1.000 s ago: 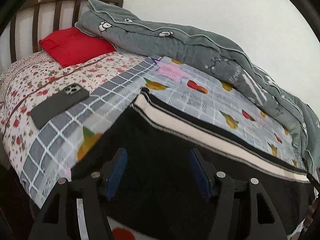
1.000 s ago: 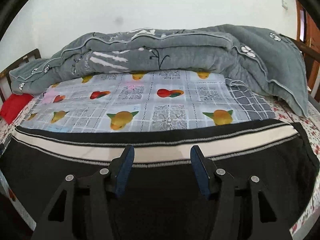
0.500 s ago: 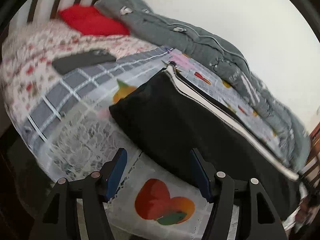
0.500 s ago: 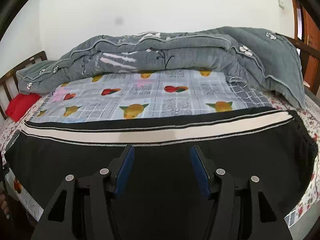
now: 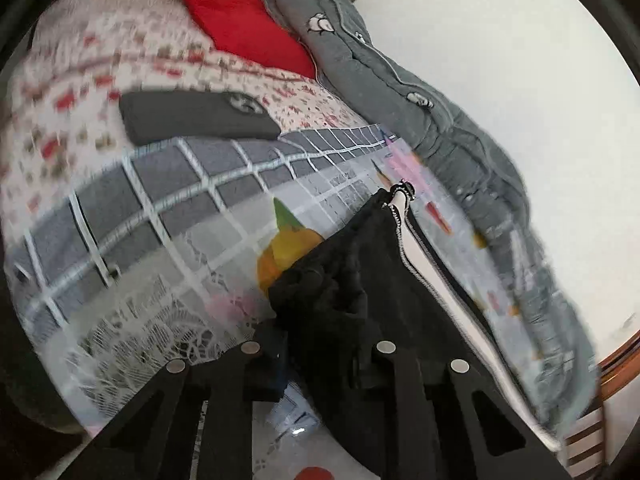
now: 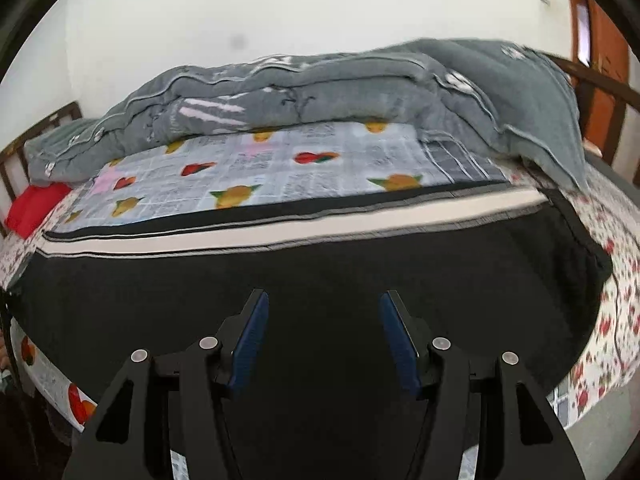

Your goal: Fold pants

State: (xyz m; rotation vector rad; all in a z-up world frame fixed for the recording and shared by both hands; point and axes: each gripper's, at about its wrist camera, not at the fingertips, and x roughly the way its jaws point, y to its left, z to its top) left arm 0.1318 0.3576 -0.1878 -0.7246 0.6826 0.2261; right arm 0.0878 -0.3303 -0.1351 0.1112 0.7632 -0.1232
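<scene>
Your left tongs now pinch the leg end of the pants.

The bed (image 6: pixel 612 280) carries the black pants (image 6: pixel 320 272), which lie flat along its near edge. A moment ago your left tongs (image 5: pixel 320 356) were spread beside the pants; now they have bunched cloth between them, so the fold can begin. Your right tongs (image 6: pixel 320 336) stay spread above the pants.

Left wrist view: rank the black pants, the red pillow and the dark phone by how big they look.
1. black pants, largest, though nearest the camera and bunched in the left claw
2. and 3. dark phone and red pillow look alike; the pillow lies farther back, so no ranking.
</scene>
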